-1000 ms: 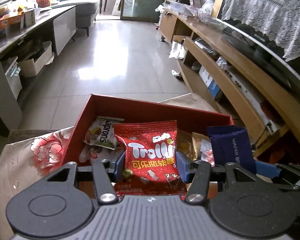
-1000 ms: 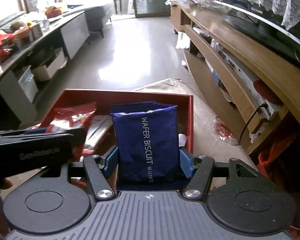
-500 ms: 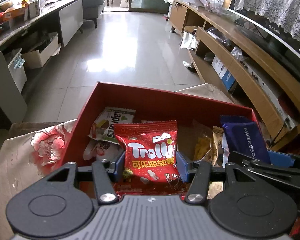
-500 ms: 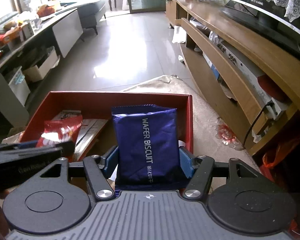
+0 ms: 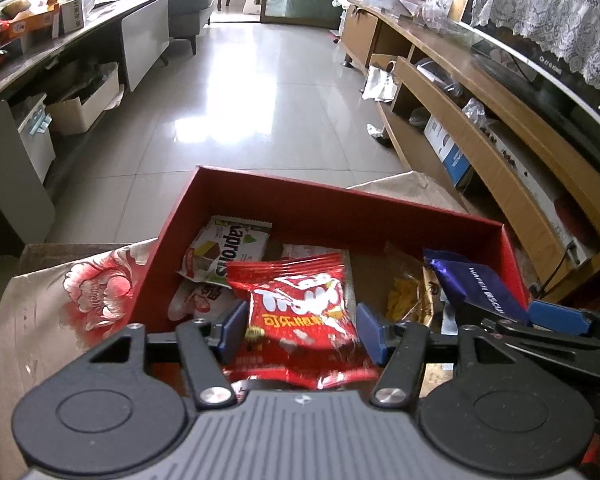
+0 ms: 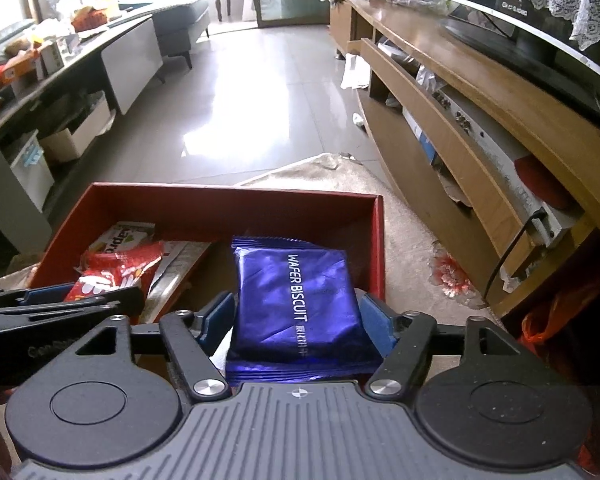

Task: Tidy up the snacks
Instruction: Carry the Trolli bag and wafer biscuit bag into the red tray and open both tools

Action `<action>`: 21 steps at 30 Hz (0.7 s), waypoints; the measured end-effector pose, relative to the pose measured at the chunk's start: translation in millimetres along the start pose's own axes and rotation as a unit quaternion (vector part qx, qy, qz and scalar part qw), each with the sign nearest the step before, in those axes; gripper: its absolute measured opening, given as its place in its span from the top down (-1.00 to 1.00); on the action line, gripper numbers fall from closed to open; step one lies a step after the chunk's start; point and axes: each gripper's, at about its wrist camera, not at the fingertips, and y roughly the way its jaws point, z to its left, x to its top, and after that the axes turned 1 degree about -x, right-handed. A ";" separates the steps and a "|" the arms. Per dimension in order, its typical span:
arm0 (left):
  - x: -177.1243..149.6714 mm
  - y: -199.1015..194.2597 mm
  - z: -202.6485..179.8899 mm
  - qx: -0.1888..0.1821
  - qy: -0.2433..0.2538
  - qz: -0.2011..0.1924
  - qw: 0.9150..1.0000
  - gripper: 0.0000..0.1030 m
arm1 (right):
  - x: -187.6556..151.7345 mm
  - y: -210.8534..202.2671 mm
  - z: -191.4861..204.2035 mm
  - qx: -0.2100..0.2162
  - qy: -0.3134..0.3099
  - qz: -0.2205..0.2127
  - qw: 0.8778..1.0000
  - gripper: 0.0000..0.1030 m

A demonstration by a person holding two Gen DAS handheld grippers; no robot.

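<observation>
A red box (image 5: 332, 204) (image 6: 236, 204) holds several snack packs. My left gripper (image 5: 300, 326) has opened over the box; the red Trolli gummy bag (image 5: 300, 308) tilts loosely between its blue pads (image 5: 232, 326). My right gripper (image 6: 298, 320) has also opened, and the blue wafer biscuit pack (image 6: 300, 300) leans forward between its pads (image 6: 374, 322), over the box's right side. The wafer pack (image 5: 476, 288) and right gripper also show at the right of the left wrist view. The red bag (image 6: 116, 268) shows at the left of the right wrist view.
In the box lie a white-and-green wafer pack (image 5: 228, 252), a yellow snack bag (image 5: 408, 296) and others. The box stands on a flowered cloth (image 5: 88, 292). A wooden TV shelf (image 6: 480, 128) runs along the right. Tiled floor (image 5: 268, 92) lies beyond; a grey cabinet (image 5: 144, 52) stands left.
Both grippers have moved down over the box and opened. The red bag and the blue wafer pack have slipped and tilted forward between the pads.
</observation>
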 end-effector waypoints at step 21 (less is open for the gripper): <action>-31.9 -49.8 12.4 -0.004 0.003 -0.013 1.000 -0.34 | -17.2 -37.8 -4.5 -0.016 0.002 -0.017 1.000 -0.66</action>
